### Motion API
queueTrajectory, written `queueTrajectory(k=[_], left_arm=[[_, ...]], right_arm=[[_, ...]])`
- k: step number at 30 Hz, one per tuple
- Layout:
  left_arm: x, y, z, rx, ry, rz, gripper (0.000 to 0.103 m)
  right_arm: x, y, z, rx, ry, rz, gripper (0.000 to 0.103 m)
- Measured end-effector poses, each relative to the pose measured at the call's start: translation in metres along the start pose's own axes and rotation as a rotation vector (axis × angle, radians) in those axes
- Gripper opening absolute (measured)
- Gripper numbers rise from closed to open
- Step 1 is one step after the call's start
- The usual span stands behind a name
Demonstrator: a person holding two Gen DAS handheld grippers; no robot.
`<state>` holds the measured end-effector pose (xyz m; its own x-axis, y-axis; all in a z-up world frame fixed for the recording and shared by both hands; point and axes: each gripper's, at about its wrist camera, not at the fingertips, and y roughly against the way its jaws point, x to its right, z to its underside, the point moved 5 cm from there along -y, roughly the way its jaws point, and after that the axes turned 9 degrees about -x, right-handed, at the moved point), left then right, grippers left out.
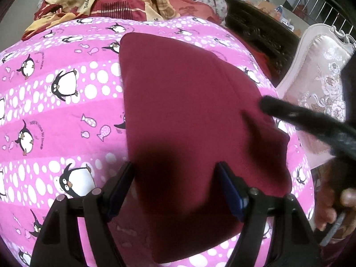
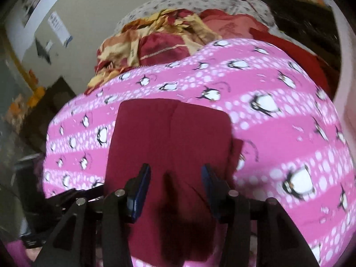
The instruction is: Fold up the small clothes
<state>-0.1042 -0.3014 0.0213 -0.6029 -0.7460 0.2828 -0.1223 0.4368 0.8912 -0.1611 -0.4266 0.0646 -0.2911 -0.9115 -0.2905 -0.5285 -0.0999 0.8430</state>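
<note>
A dark red garment (image 1: 187, 115) lies folded flat on the pink penguin-print bedcover (image 1: 57, 120). My left gripper (image 1: 175, 173) is open above the garment's near part, holding nothing. My right gripper (image 2: 175, 173) is open over the same garment (image 2: 169, 133), also empty. In the left wrist view a blurred black finger of the right gripper (image 1: 289, 115) reaches in from the right, over the garment's right edge. A hand (image 1: 333, 209) shows at the right edge.
A heap of red and yellow patterned cloth (image 1: 100, 0) lies at the far end of the bedcover (image 2: 278, 138). It also shows in the right wrist view (image 2: 160, 40). A pale floral headboard (image 1: 320, 75) stands at the right. Dark furniture (image 1: 258, 29) is behind.
</note>
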Motion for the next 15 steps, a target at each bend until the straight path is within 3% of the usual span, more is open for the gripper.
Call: queueTrajectory(k=[3,5,8,15], left_arm=[[-0.002,-0.002,-0.001,-0.004,0.0,-0.002,0.077],[-0.001,-0.003,-0.001,-0.006,-0.004,-0.003,0.078],[0.0,-0.006,-0.003,-0.009,-0.008,-0.009,0.079],[-0.001,-0.01,-0.001,-0.017,0.0,-0.012,0.082]], right_arm=[[0.011,-0.022,0.001,-0.043,-0.005,0.037,0.049],[0.022,-0.035,0.001,-0.068,-0.027,0.058,0.039],[0.035,-0.042,0.002,-0.075,-0.08,0.023,0.039],[0.021,-0.016,0.011,-0.069,-0.057,0.047,0.041]])
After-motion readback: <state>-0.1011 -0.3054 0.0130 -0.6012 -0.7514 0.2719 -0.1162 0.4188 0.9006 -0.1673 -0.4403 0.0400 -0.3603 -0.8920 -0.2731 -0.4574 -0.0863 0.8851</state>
